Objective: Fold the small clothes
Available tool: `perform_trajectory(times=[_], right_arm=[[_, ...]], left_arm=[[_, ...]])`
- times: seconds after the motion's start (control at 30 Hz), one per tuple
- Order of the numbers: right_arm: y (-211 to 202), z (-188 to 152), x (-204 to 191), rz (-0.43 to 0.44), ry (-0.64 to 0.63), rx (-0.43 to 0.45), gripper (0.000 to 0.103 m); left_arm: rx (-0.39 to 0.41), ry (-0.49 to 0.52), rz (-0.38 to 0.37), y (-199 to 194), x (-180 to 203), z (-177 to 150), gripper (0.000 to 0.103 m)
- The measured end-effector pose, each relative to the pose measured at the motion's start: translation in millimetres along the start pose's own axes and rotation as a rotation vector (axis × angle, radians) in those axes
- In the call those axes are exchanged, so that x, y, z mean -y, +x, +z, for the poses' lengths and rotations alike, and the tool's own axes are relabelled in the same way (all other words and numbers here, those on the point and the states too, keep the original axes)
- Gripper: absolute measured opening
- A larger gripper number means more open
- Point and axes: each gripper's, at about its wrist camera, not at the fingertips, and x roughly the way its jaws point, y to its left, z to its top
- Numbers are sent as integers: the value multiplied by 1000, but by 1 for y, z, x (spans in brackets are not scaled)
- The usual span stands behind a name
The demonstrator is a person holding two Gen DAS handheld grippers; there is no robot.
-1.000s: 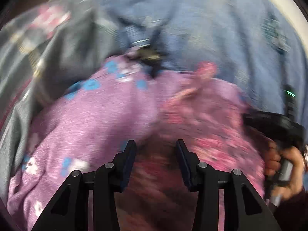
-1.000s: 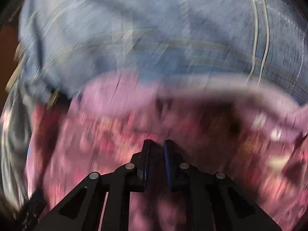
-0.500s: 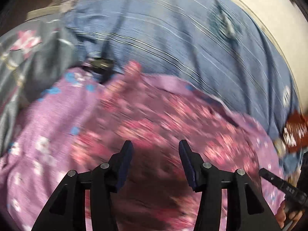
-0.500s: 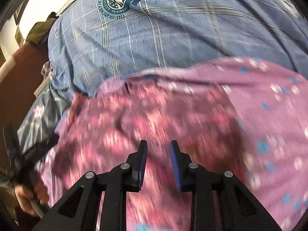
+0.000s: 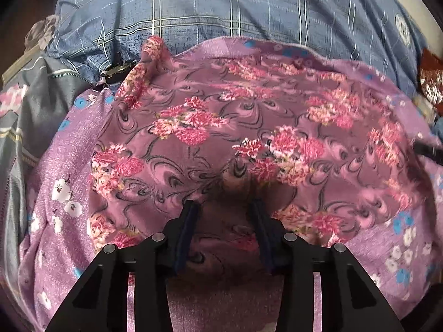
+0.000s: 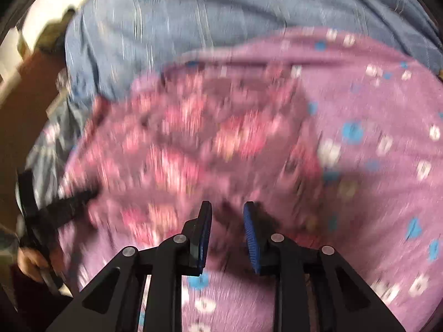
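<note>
A small mauve garment with pink flower print (image 5: pixel 235 127) lies spread flat on a lilac sheet with white and blue flowers (image 5: pixel 58 171). It also shows, blurred, in the right wrist view (image 6: pixel 193 138). My left gripper (image 5: pixel 224 207) is open and empty, just above the garment's near edge. My right gripper (image 6: pixel 227 210) is open and empty over the garment's near right part. The left gripper appears at the left edge of the right wrist view (image 6: pixel 74 196).
A blue checked cloth (image 5: pixel 221 8) lies beyond the lilac sheet. A grey flowered cloth (image 5: pixel 30 102) is bunched at the left. A dark clip or buckle (image 5: pixel 116 67) sits by the garment's far left corner. A white surface and brown edge (image 6: pixel 30 83) stand far left.
My right gripper has opened and let go of the garment, then drawn back. The garment now lies flat and wider. My left gripper has stayed open and pulled back towards the near edge.
</note>
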Motion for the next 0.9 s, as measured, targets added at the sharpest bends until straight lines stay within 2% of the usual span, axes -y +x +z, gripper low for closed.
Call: perform_trajectory(times=[0.07, 0.1, 0.13, 0.17, 0.23, 0.33, 0.37, 0.4, 0.47, 0.5, 0.57, 0.63, 0.67, 0.73, 0.8, 0.87, 0.9], right_arm=[[-4, 29, 16, -21, 77, 93, 78], [-1, 44, 23, -33, 105, 121, 83], [6, 58, 29, -39, 117, 121, 84], [17, 73, 34, -48, 124, 104, 83], [43, 103, 37, -92, 113, 56, 76], [91, 136, 34, -208, 46, -33, 54], [106, 141, 32, -230, 25, -72, 53], [122, 146, 31, -248, 13, -113, 47], [148, 149, 25, -270, -34, -177, 23], [152, 148, 21, -300, -68, -175, 2], [141, 147, 11, -348, -106, -85, 2], [119, 150, 14, -345, -53, 32, 1], [113, 151, 20, -349, -18, 64, 1], [118, 151, 32, -343, 28, 47, 1], [137, 145, 43, -388, 49, -5, 2], [149, 136, 51, -434, 85, -51, 11], [148, 133, 54, -402, 117, -58, 12]], left_arm=[[42, -93, -73, -5, -10, 5, 38], [75, -129, -115, -10, -15, 9, 37], [111, -156, -157, -16, -19, 11, 37], [155, -176, -194, -22, -20, 14, 37], [199, -180, -196, -25, -15, 17, 40], [164, -173, -185, -12, -4, 18, 40], [138, -176, -184, -5, 0, 18, 40], [125, -182, -182, 0, 1, 18, 40], [121, -199, -176, 8, 2, 23, 40], [123, -205, -174, 9, 1, 26, 40], [129, -218, -170, 9, 1, 27, 40], [136, -223, -158, 9, 1, 28, 40], [140, -222, -153, 8, 2, 26, 40], [138, -210, -142, 8, 4, 25, 40], [123, -187, -110, 9, 8, 23, 40], [108, -176, -90, 12, 9, 22, 40], [111, -179, -90, 11, 10, 22, 40]])
